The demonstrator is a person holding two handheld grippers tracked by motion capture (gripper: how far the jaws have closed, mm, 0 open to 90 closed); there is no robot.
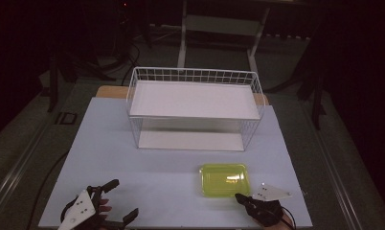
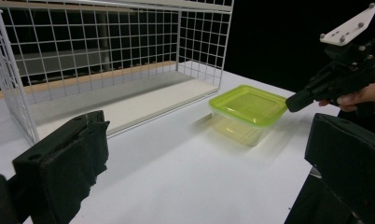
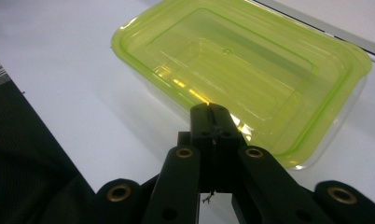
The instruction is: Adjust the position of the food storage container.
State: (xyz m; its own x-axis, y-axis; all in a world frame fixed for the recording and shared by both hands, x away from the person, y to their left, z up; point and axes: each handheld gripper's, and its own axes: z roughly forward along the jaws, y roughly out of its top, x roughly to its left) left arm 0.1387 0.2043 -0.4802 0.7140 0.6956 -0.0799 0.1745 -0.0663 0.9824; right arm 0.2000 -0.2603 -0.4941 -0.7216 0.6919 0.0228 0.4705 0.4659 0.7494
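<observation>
Because the work in hand centres on the lidded box, the lines below are ordered from it outward.

Container: a clear box with a yellow-green lid (image 1: 224, 179) is set flat on the bench (image 1: 147, 177), just ahead of the right hand-held gripper and well off to the right of the left one; it is left in the open, where its near edge can be reached.

Right hand-held gripper (image 1: 240, 198): its jaws are seen pressed together with nothing between them, their tip at the container's near rim; from the right gripper view (image 3: 212, 110) it cannot be told whether the lid is touched or only overhung. It is judged to be held low and pointed forward so that the rim can be nudged or approached.

Left hand-held gripper (image 1: 125, 200): its jaws are spread wide and empty, kept at the near bench edge, apart from everything; it is judged to be held ready, out of the other's path.

Wire rack (image 1: 194, 108): a white two-level basket shelf is stood beyond the container, farther from both hand-held grippers, its open front turned towards them; it is judged a likely destination.

Risk: a light lidded box may be slid, not gripped, by closed jaws.
</observation>
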